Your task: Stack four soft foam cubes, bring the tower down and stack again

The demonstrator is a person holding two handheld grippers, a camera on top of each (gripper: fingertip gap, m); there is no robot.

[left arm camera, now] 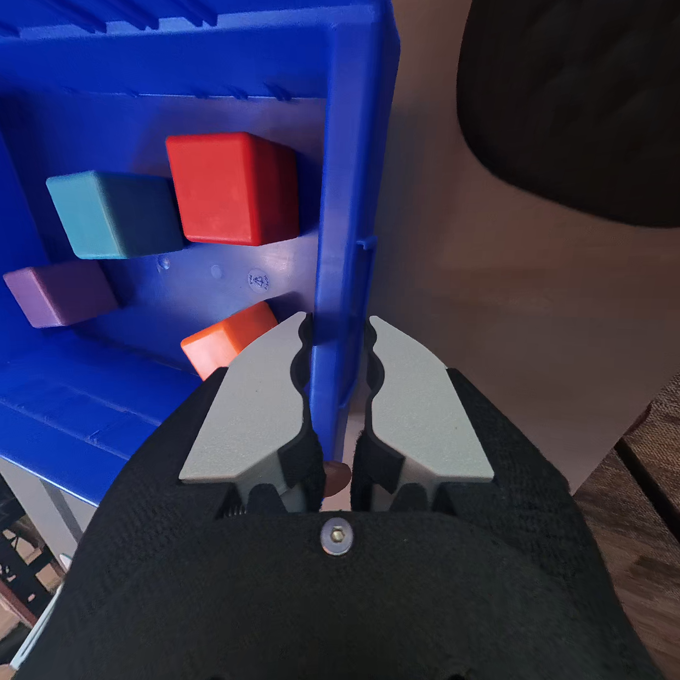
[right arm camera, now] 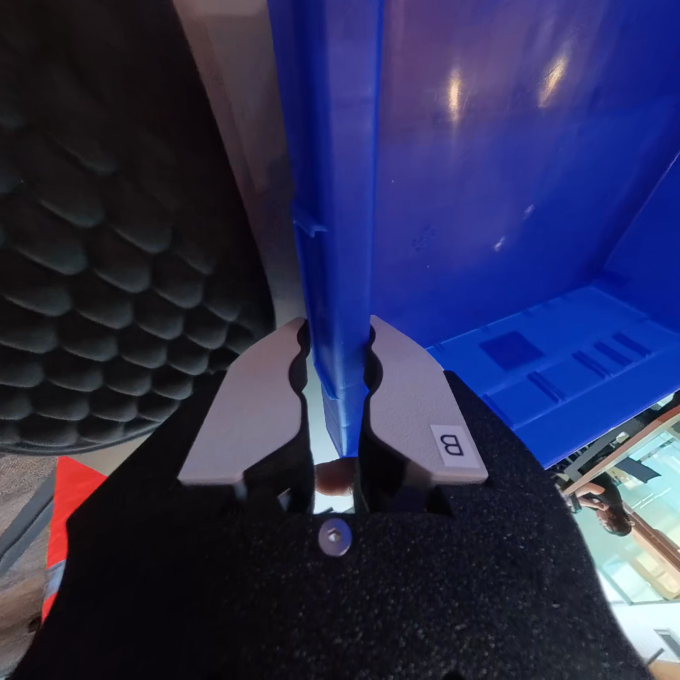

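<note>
While both grippers clamp the blue plastic bin (left arm camera: 342,184), no stacking is in hand: this looks like the bin being carried or tipped, either setup or the dump before a restack.

Left gripper (left arm camera: 339,323): jaws narrowed onto the bin's side wall, rim running up between them; the inner pad seems to touch, though the gap on the outer side is hard to judge. Right gripper (right arm camera: 337,327): jaws pinched on the opposite wall's rim, pads touching both faces. Neither holds a cube.

Cubes, all loose on the bin floor in the left wrist view, none stacked:
- red cube (left arm camera: 232,187) near the gripped wall
- teal cube (left arm camera: 114,213) touching or just beside the red
- purple cube (left arm camera: 59,294) apart, further from that wall
- orange cube (left arm camera: 228,338) right by the left gripper's inner finger, partly hidden

The bin floor appears steeply tilted towards the camera, so the cubes may slide.

Next move, my read: set the bin flat and stable, release both rims, then open one gripper wide enough to straddle a cube. Foam is soft, so squeeze lightly or the cube deforms and sits crooked. Orange is nearest but tight against the wall; red or teal gives cleaner finger clearance.
</note>
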